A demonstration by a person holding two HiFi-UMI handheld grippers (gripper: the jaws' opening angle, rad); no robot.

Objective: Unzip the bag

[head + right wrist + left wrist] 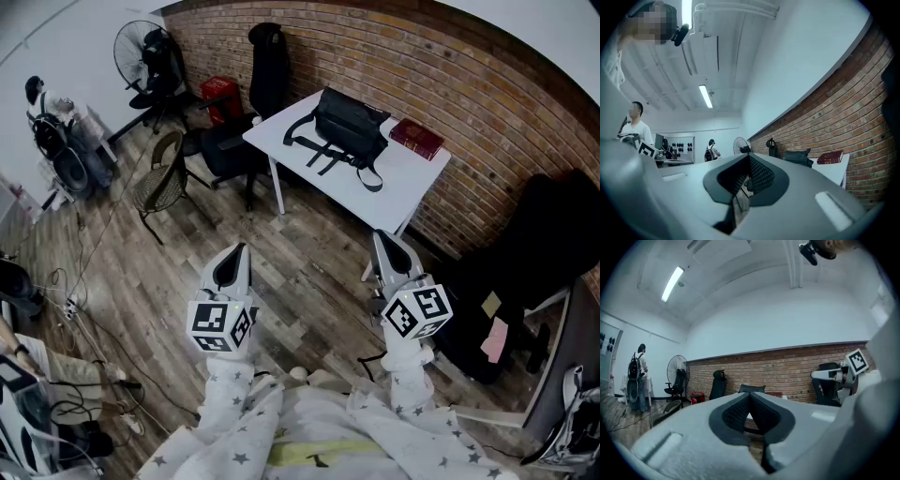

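Your left gripper point(234, 257) and right gripper point(386, 246) keep jaws closed and empty, likely because the bag point(349, 127) sits well away on the counter point(412, 183).

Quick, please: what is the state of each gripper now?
Left gripper: closed, holding nothing.
Right gripper: closed, holding nothing.

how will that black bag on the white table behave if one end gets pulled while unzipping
The black bag looks like soft fabric, so it will probably flex rather than stay stiff. Its loose straps trail across the white table, so they may drag or snag. Nothing pins it, so it likely slides when tugged.
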